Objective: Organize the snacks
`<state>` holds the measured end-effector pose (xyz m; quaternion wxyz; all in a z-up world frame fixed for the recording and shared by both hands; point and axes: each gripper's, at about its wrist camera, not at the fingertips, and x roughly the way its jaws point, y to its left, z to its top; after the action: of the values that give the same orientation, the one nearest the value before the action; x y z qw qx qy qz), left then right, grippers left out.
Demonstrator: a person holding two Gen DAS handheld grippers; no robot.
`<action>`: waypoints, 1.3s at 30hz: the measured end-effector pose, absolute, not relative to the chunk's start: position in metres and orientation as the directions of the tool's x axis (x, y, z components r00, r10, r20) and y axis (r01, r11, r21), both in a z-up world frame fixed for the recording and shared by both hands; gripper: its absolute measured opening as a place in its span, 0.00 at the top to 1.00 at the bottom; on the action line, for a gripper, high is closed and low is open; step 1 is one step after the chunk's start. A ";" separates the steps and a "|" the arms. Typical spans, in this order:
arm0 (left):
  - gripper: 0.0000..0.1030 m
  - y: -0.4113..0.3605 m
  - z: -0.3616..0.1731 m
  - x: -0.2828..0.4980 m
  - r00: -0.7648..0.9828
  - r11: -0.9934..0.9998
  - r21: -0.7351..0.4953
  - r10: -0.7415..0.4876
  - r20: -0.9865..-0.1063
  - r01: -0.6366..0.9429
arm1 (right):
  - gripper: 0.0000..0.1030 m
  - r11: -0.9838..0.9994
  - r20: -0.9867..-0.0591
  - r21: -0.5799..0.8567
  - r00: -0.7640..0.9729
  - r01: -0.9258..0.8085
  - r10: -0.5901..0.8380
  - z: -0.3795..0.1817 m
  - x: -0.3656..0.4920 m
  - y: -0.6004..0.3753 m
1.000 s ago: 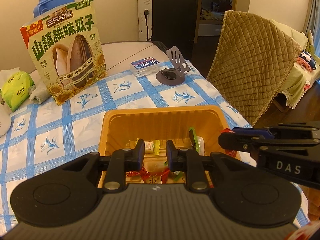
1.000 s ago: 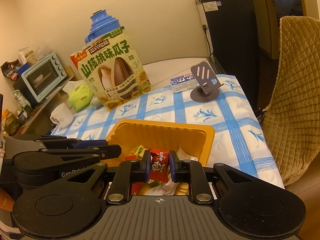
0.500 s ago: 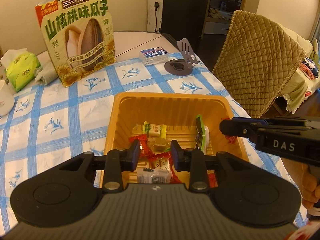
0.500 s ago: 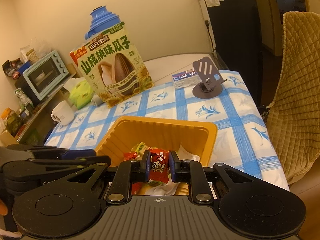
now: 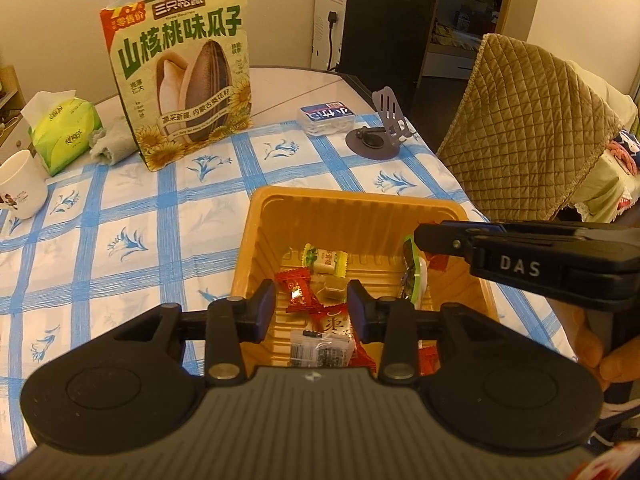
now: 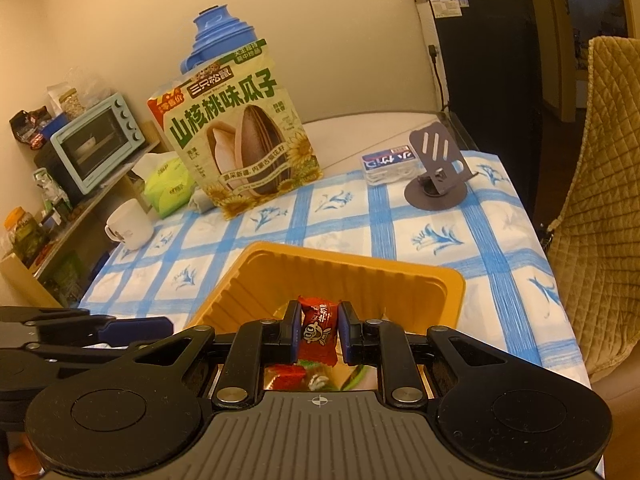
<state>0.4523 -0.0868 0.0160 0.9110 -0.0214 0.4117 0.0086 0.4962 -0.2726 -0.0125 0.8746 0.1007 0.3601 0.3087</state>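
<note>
The right gripper (image 6: 319,330), low in the centre of its frame, is clamped on a red wrapped candy (image 6: 318,334) above the near end of the orange tray (image 6: 448,280) on the bench (image 6: 500,240). The left gripper (image 5: 311,308), whose jaws have just been opening, stands parted with nothing pinched, over the loose wrapped snacks (image 5: 320,276) lying in the tray's near half. The right gripper's side reads "DAS" at the left view's right edge, and the sunflower-seed bag (image 5: 180,68) at upper left reads "山核桃味瓜子".
</note>
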 end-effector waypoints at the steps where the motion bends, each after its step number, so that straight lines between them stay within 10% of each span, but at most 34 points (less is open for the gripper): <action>1: 0.61 -0.086 0.017 0.451 0.663 0.999 -0.032 0.000 -0.748 -0.036 | 0.81 0.787 -0.562 0.402 0.553 -0.468 0.615 -0.012 0.497 -0.272; 6: 0.57 -0.085 0.022 0.445 0.669 0.999 -0.026 0.008 -0.743 -0.041 | 0.74 0.771 -0.529 0.419 0.561 -0.478 0.636 -0.007 0.499 -0.270; 8: 0.54 -0.086 0.024 0.443 0.671 0.999 -0.026 0.010 -0.741 -0.044 | 0.40 0.764 -0.495 0.427 0.582 -0.483 0.645 -0.002 0.496 -0.273; 19: 0.37 -0.086 0.039 0.408 0.689 0.997 -0.046 0.005 -0.725 -0.055 | 0.16 0.759 -0.471 0.458 0.598 -0.462 0.648 0.020 0.459 -0.304; 39: 0.28 -0.079 0.063 0.275 0.683 0.996 -0.051 0.013 -0.731 -0.074 | 0.09 0.826 -0.582 0.408 0.586 -0.389 0.564 0.032 0.311 -0.331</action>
<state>0.2748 -0.0792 0.0628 0.9165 -0.0383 0.3976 0.0239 0.3110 -0.3310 0.0318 0.8824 0.1192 0.3664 0.2701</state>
